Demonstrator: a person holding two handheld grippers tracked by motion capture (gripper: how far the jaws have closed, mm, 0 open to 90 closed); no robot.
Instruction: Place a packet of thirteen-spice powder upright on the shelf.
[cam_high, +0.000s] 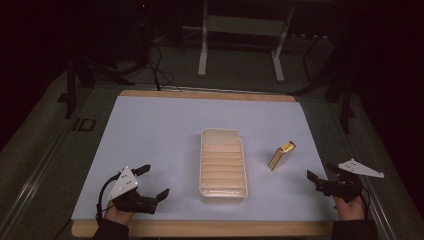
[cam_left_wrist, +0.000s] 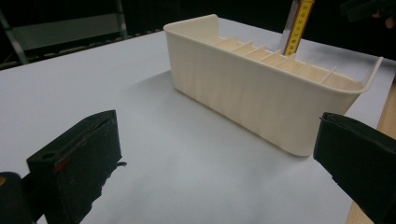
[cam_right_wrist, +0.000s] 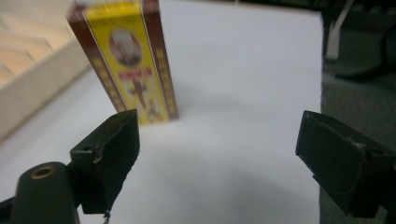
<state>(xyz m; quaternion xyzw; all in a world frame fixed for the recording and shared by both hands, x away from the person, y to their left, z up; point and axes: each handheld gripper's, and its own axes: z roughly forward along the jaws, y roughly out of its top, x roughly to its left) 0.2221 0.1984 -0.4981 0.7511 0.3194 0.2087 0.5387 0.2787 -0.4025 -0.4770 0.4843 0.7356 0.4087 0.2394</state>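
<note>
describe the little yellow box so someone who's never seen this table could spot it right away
On the white sheet that covers the table, find the long cream tray with its row of slots near the middle. To the tray's right, apart from it, stands a small box upright on its end. It is the one colourful thing: yellow faces with dark red-brown edges and a small printed picture.

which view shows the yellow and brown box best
The right gripper view: the tall yellow and brown printed box stands close, its front label facing the camera, slightly blurred. The high view shows it small, right of the cream divided tray. The left gripper view catches a strip behind the tray.
</note>
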